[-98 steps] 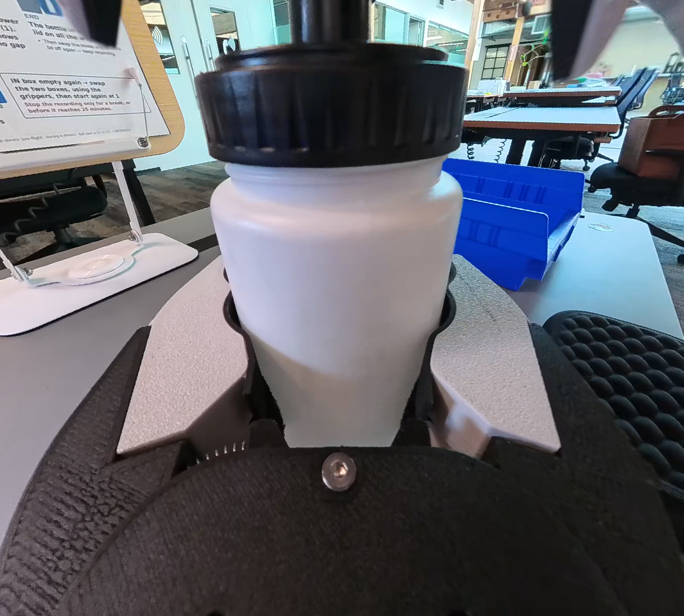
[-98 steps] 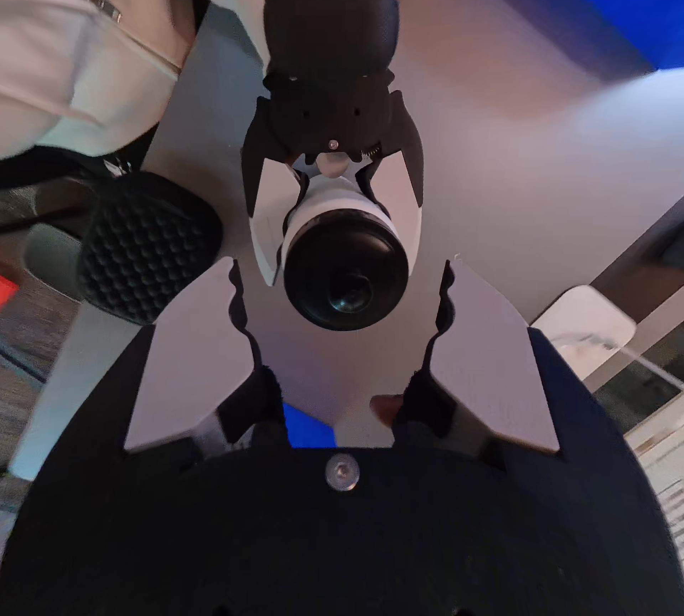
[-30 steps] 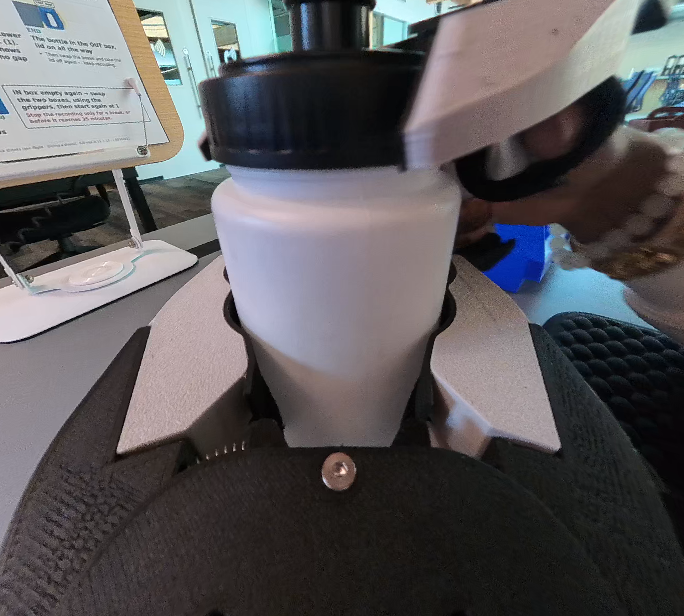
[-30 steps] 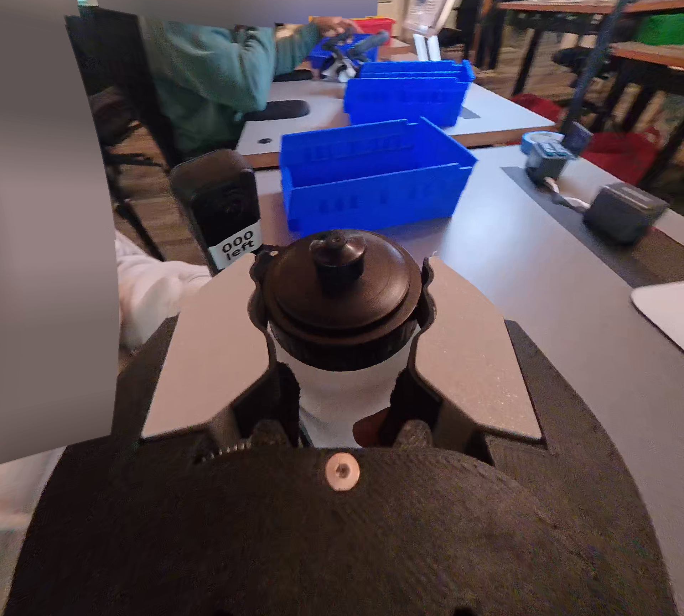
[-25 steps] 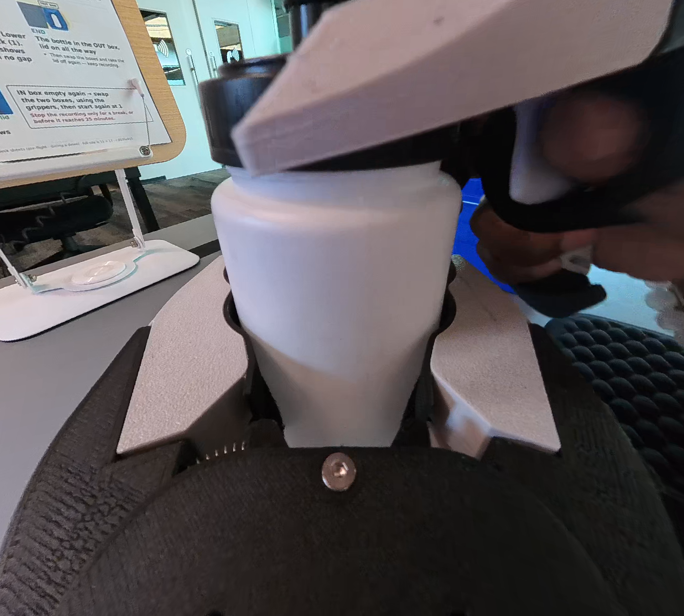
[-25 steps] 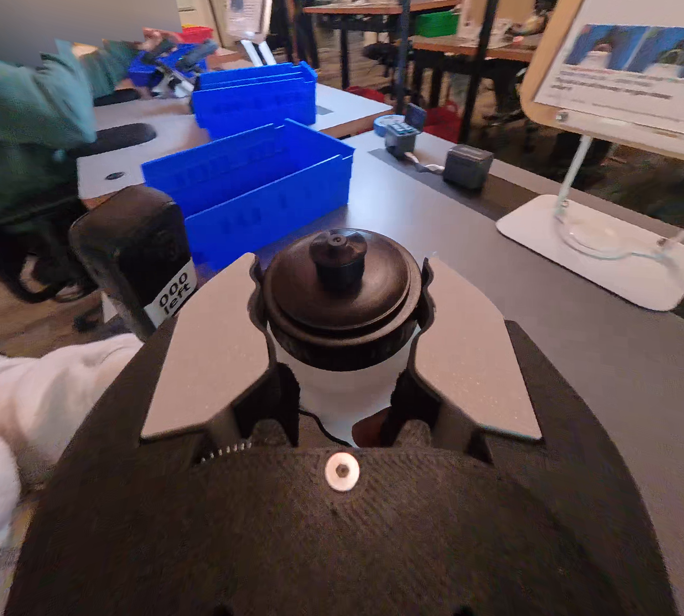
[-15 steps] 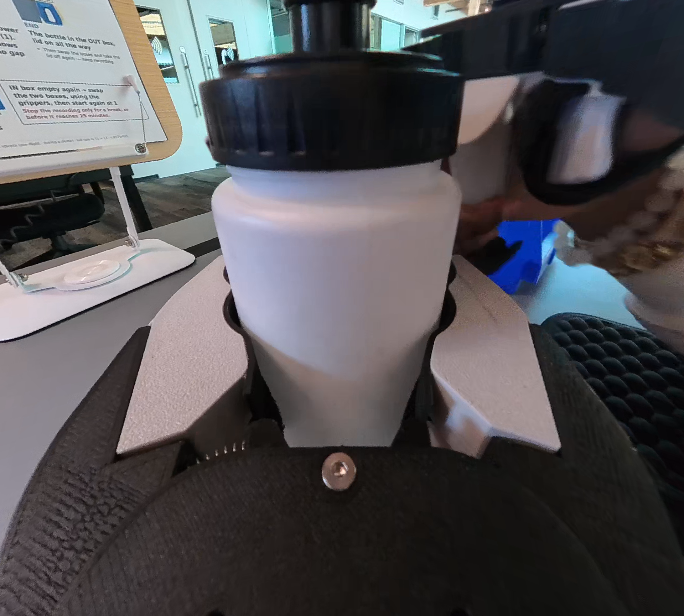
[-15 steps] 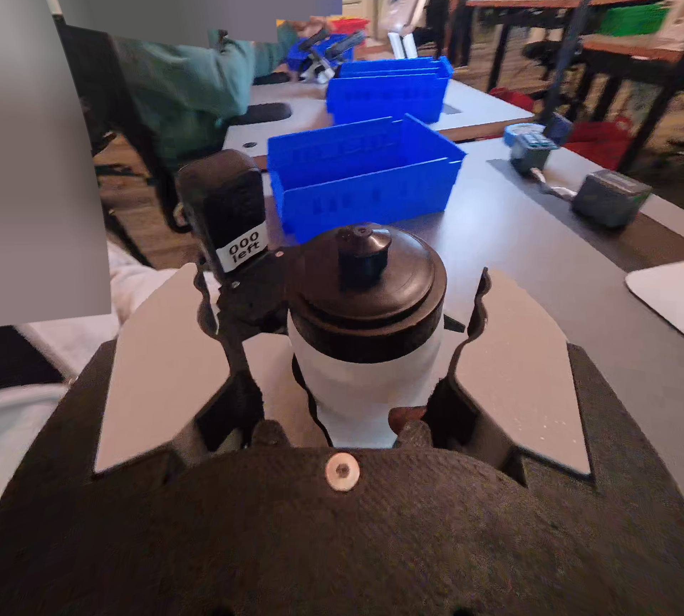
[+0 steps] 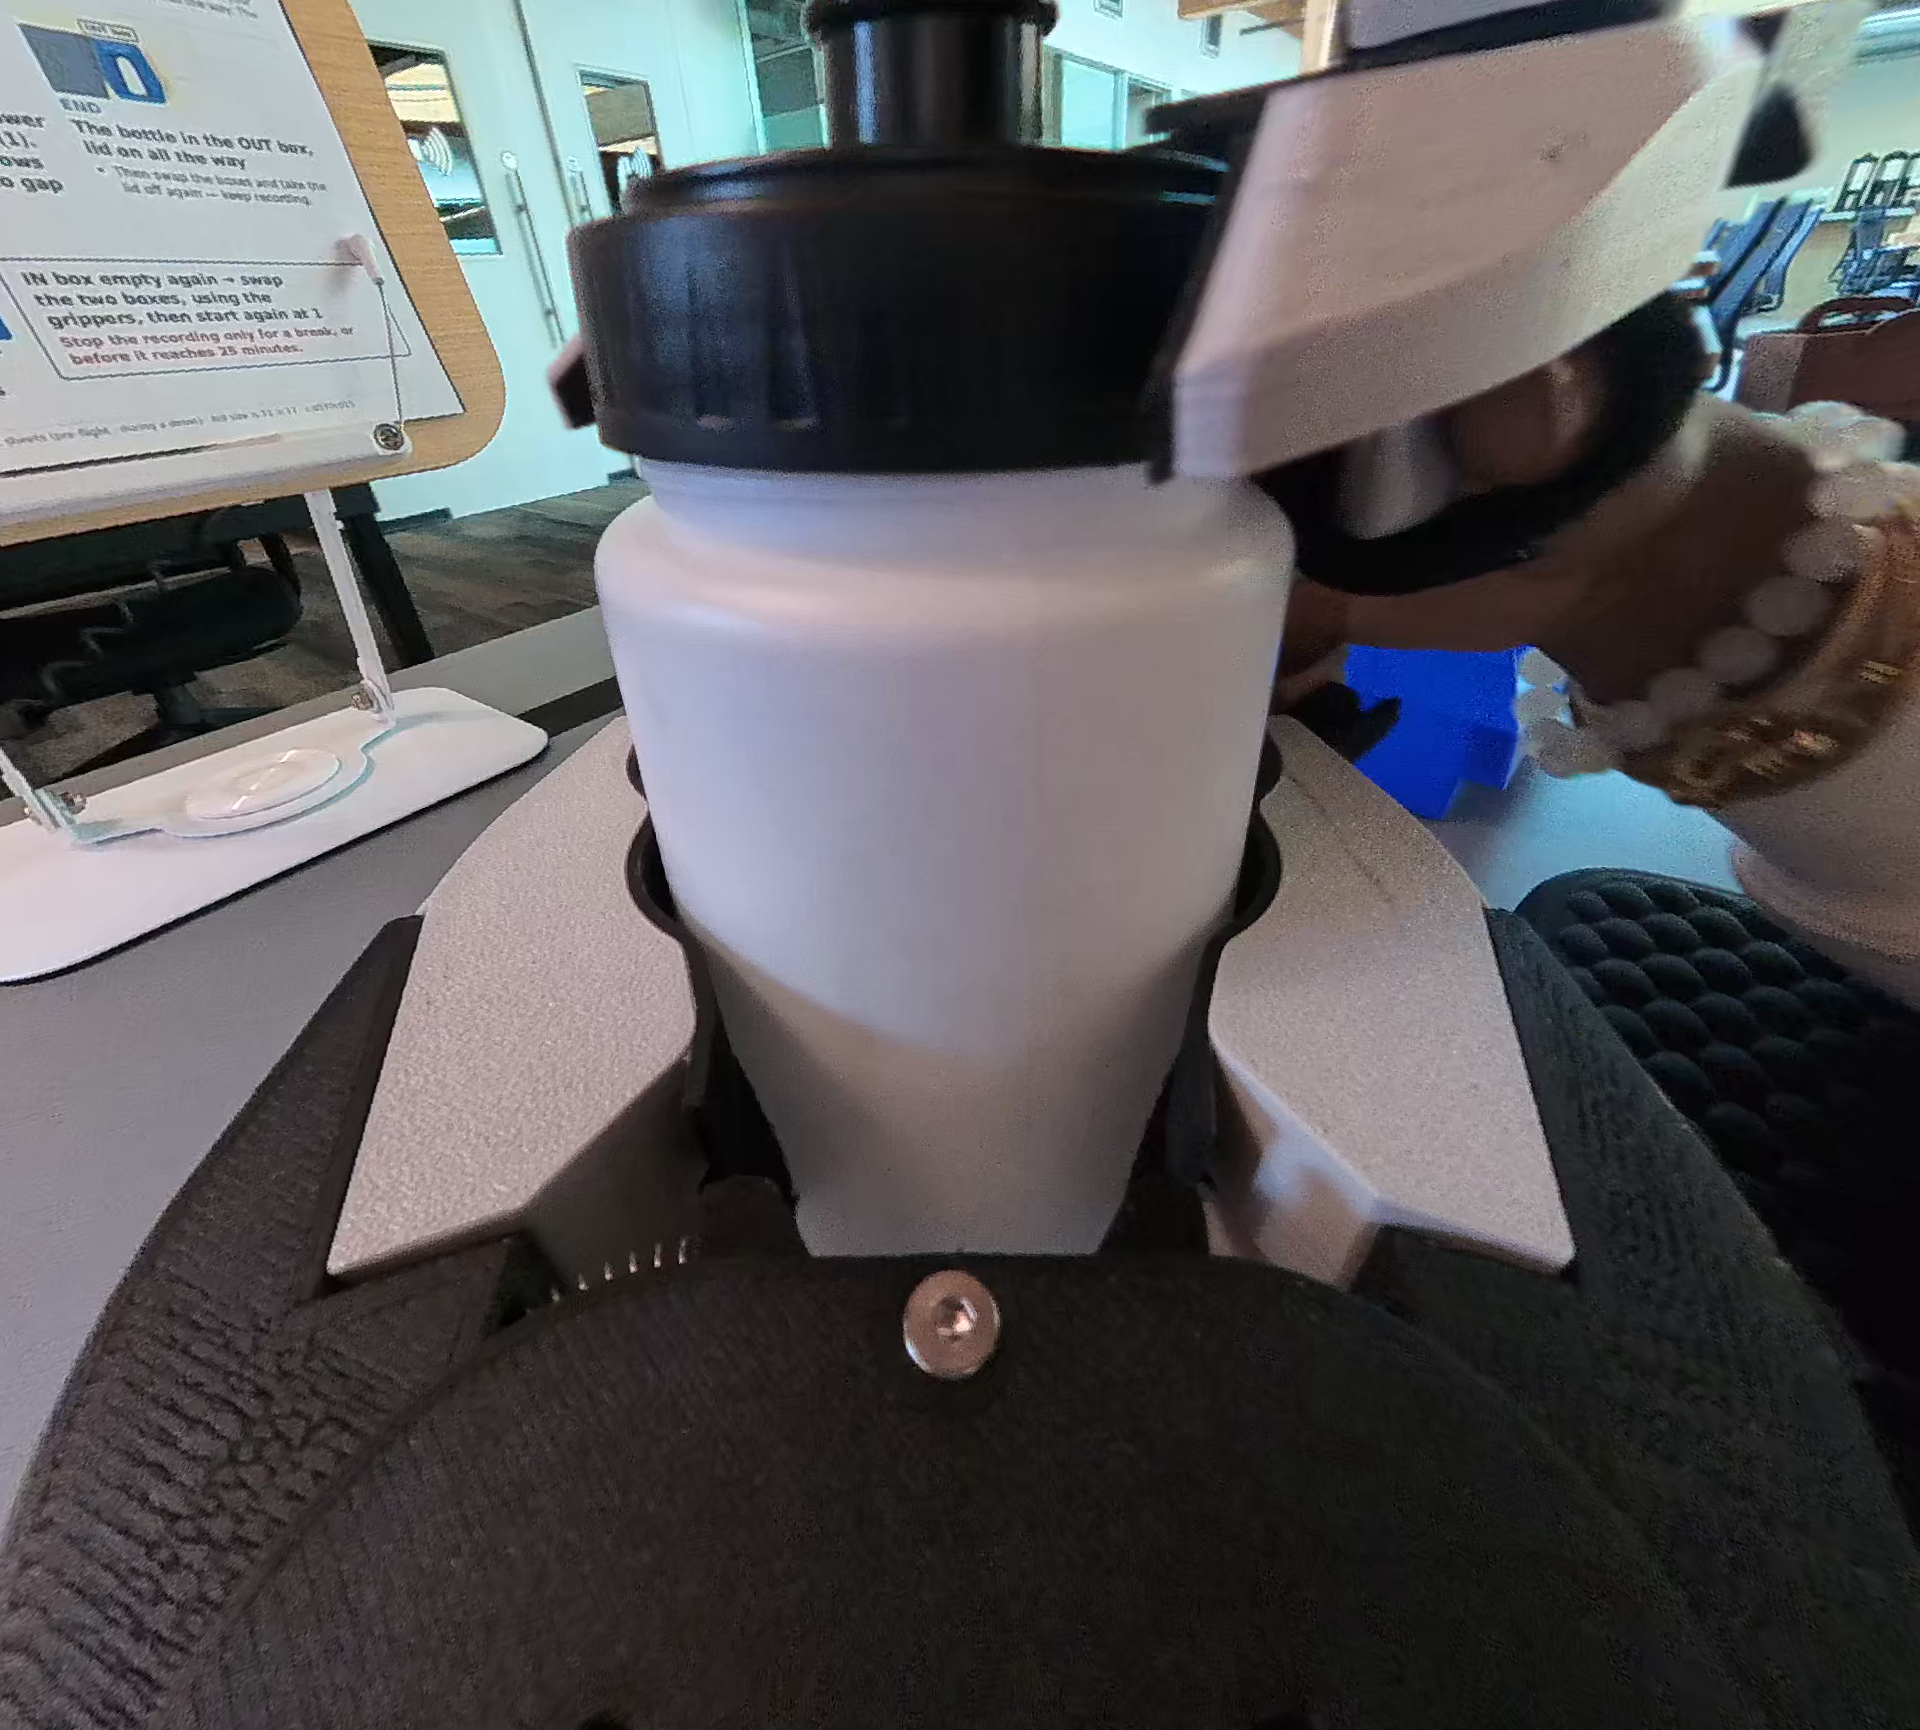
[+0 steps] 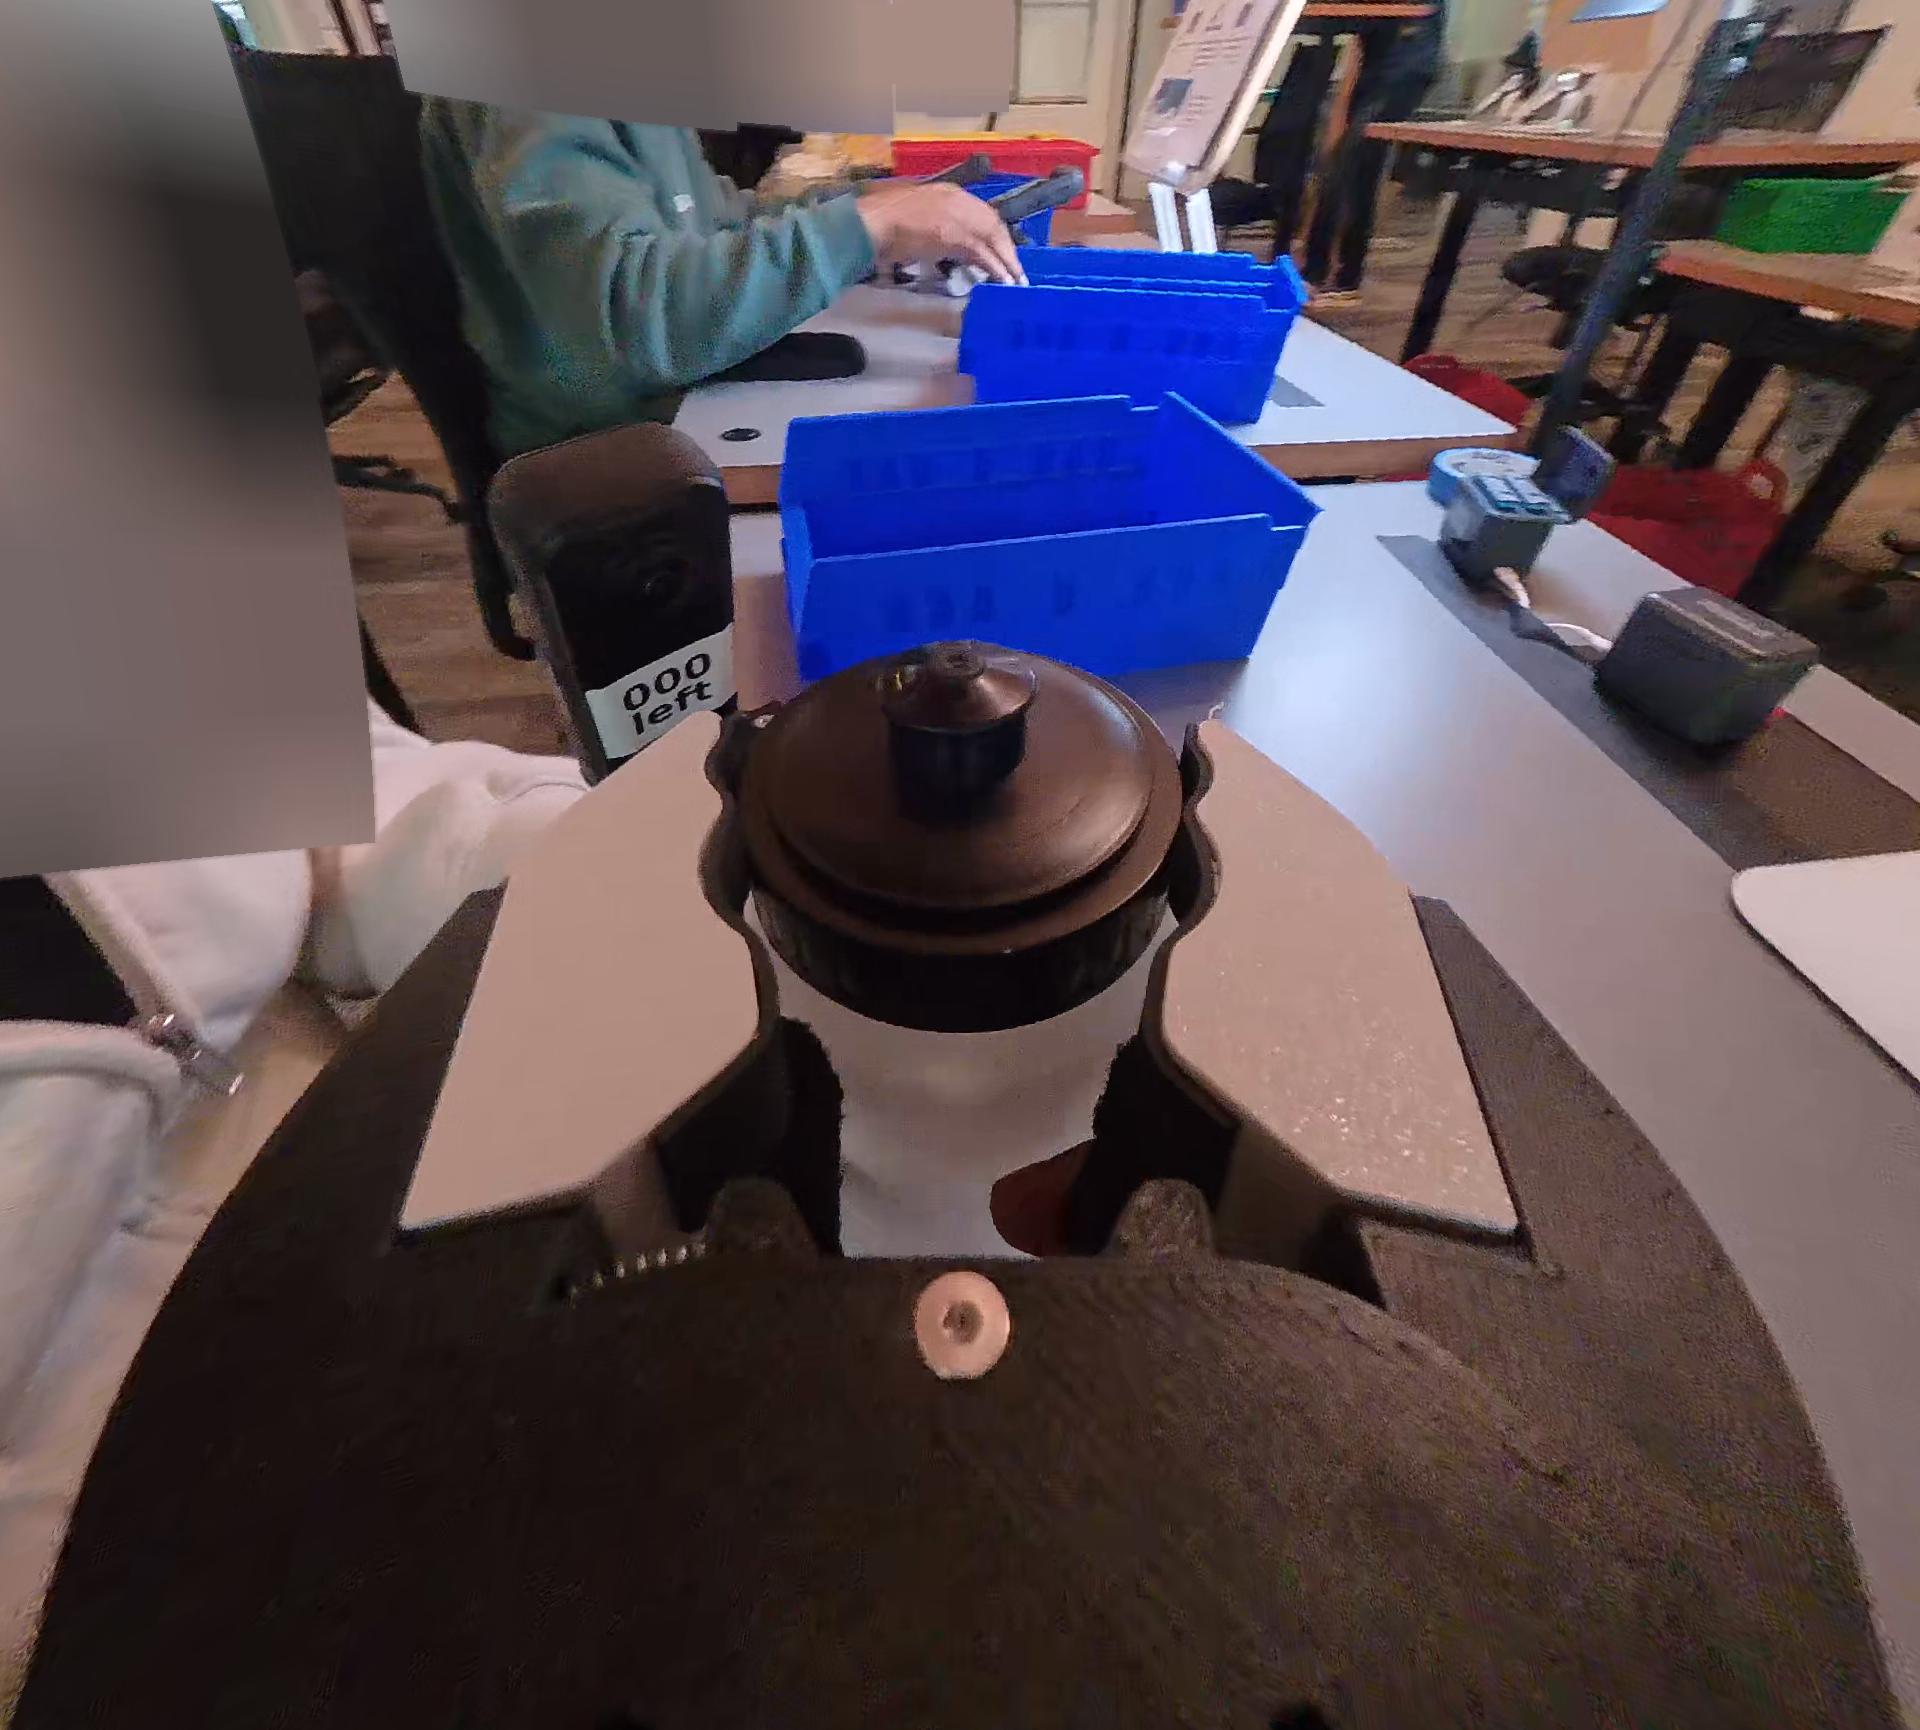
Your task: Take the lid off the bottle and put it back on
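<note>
Unscrewing, by the look of it, with the lid [image 10: 951,839] seated on the white bottle [image 9: 940,745] and no thread showing beneath its black skirt. Bottle upright between the fingers of the left gripper [image 9: 951,859], clamped low on the tapering body, shoulder and lid standing clear above the grey pads. Right gripper [image 10: 956,859] closed narrow around the ribbed rim of the lid, notches of both fingers pressed against its sides, pull spout poking up between and just beyond the tips. Seen from the left wrist view, one flat grey finger [image 9: 1455,246] of that gripper lying against the right side of the lid, tilted a little off level. Beyond the right gripper's tips, a blue bin [image 10: 1039,527] on the grey table [image 10: 1455,797], well apart from the work; a sign stand [image 9: 208,226] off to the left of the left gripper. Judged as the first half of the task, lid not yet off. Next move likely calling for a firm twist of the right wrist against a steady left hold, squeeze kept on the rim to avoid slipping over the ribs, then a straight lift once the thread lets go.
</note>
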Action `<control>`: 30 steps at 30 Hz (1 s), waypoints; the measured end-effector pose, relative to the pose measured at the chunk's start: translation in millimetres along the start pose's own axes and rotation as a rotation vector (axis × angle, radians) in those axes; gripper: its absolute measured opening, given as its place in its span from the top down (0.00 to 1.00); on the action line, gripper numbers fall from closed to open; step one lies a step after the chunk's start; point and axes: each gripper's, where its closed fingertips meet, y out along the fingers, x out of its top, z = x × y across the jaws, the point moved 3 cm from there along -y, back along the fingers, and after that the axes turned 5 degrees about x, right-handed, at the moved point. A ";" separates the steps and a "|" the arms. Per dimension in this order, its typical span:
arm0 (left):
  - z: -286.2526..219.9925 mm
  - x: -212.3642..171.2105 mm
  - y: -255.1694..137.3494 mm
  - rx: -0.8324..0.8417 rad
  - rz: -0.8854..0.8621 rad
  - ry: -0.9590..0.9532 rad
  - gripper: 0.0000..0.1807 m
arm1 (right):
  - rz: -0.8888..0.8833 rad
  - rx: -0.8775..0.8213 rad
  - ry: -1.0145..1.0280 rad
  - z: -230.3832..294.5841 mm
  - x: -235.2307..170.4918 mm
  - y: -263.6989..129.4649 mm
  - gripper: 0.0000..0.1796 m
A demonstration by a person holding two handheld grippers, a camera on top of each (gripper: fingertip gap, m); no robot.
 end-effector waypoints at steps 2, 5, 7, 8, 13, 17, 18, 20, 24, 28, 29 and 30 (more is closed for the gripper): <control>0.3 -0.2 0.3 0.004 0.003 -0.003 0.42 | -0.004 -0.117 0.036 -1.0 -0.8 -0.8 0.56; 1.9 -0.4 0.1 0.011 0.003 -0.013 0.42 | -0.025 -0.328 0.088 -2.4 -0.9 0.4 0.56; 1.6 -0.4 0.1 0.012 0.003 -0.011 0.42 | -0.023 -0.487 0.109 -1.6 -1.3 0.1 0.56; 1.5 -0.4 0.2 0.013 0.003 -0.010 0.42 | -0.012 -0.553 0.106 -1.1 -2.1 -0.2 0.56; 2.6 -0.5 0.4 0.019 0.002 -0.016 0.42 | -0.014 -0.673 0.081 -1.3 -3.4 0.2 0.56; 3.3 -0.4 0.5 0.019 0.001 -0.022 0.42 | 0.006 -0.500 0.032 2.1 -2.2 2.4 0.34; 3.1 -0.4 0.5 0.017 0.000 -0.021 0.42 | 0.031 -0.428 0.008 4.0 -2.8 1.7 0.31; 2.6 -0.3 0.5 0.013 -0.001 -0.018 0.42 | 0.093 -0.307 -0.045 2.2 -4.1 -3.0 0.31; 3.0 -0.3 0.5 0.008 -0.003 -0.023 0.42 | 0.107 -0.020 -0.126 -2.5 -1.9 -6.9 0.24; 3.0 -0.3 0.8 0.000 -0.006 -0.026 0.42 | -0.048 0.174 -0.185 -8.3 11.5 -6.4 0.19; 2.9 -0.2 0.9 -0.001 -0.007 -0.025 0.42 | -0.076 0.214 -0.172 -9.5 12.4 -6.0 0.19; 2.7 -0.3 1.0 -0.003 -0.007 -0.024 0.42 | -0.080 0.283 -0.146 -7.5 10.5 -5.4 0.22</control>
